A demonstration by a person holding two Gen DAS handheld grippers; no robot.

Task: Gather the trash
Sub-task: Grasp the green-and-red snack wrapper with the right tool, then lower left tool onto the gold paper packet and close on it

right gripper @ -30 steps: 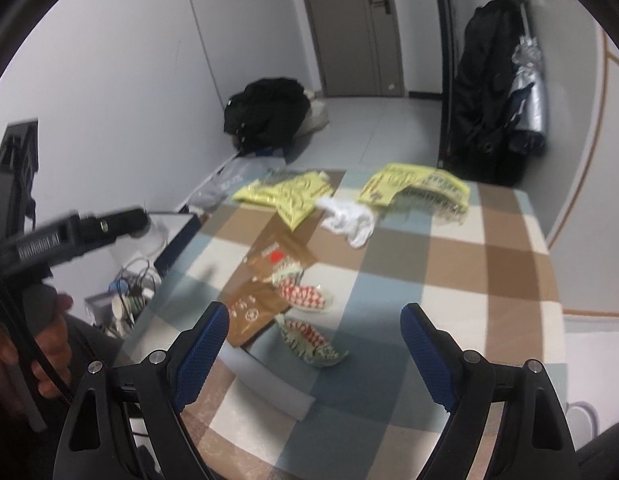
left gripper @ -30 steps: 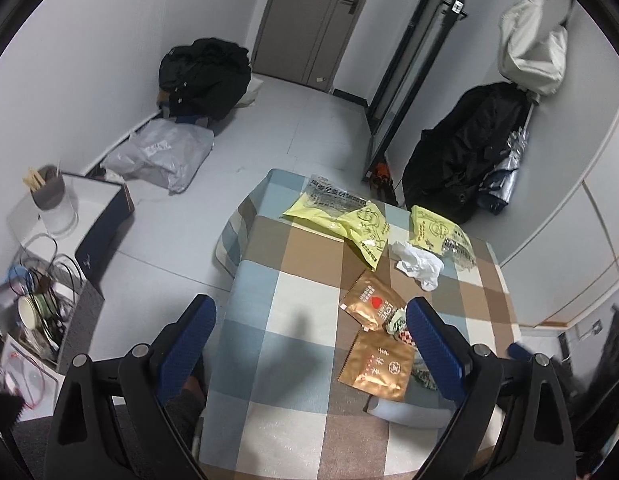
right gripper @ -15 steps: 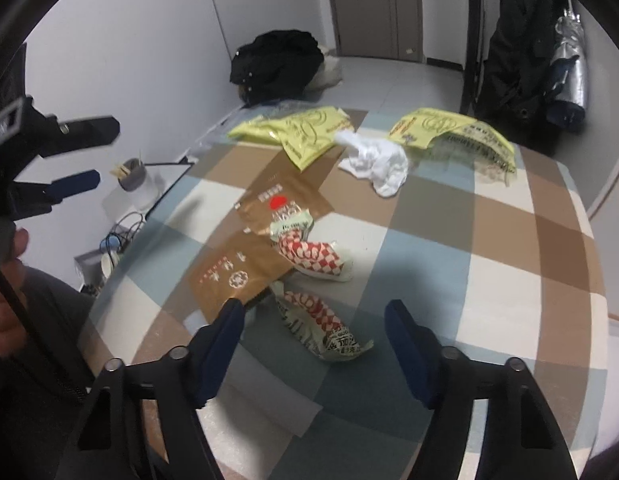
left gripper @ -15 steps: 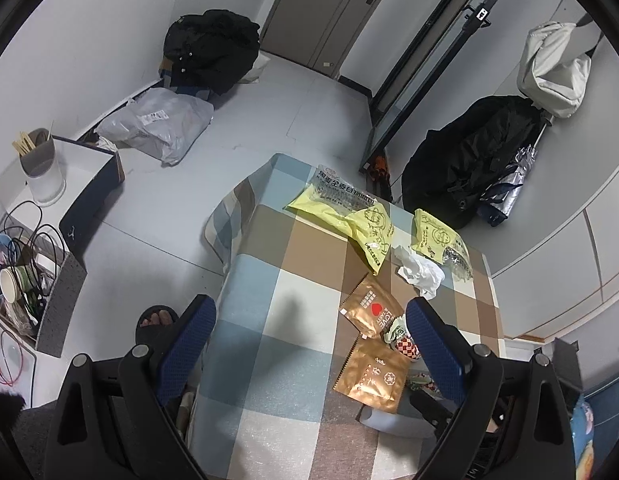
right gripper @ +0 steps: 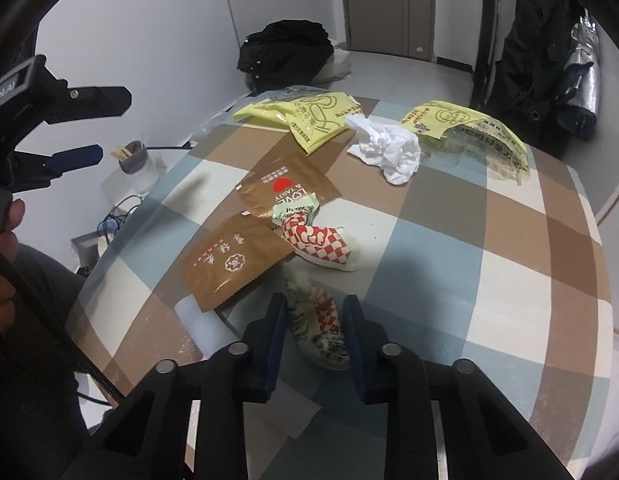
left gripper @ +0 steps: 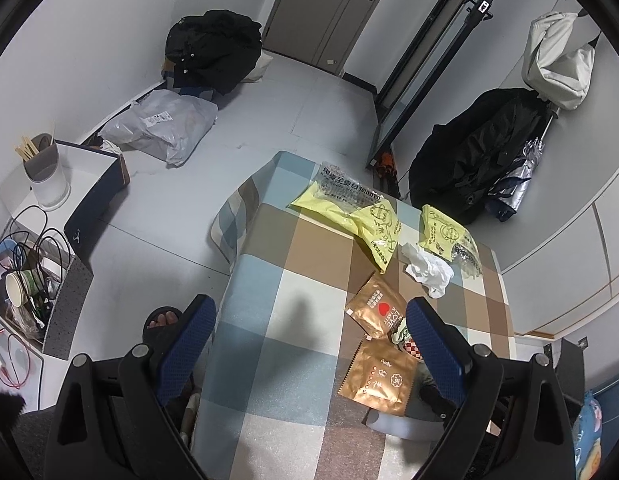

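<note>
Checked blue, brown and white cloth covers the tabletop, and the trash lies scattered over it. Nearest the front edge lies a crumpled red-and-white checkered wrapper, flat on the cloth between the fingers of the right gripper; the jaws stand part-way closed on either side of it, and whether the pads touch it cannot be told. Just behind lies a second checkered wrapper, overlapping two gold foil sachets, one with a red heart. Toward the far edge rests a crumpled white tissue between two yellow plastic bags, one at the far left corner and one at the far right. The left gripper hovers high over the tabletop's left edge with its blue-padded fingers spread wide and nothing between them. On the floor beyond sit a black coat heap and a grey plastic parcel; a black jacket hangs against the right wall.
</note>
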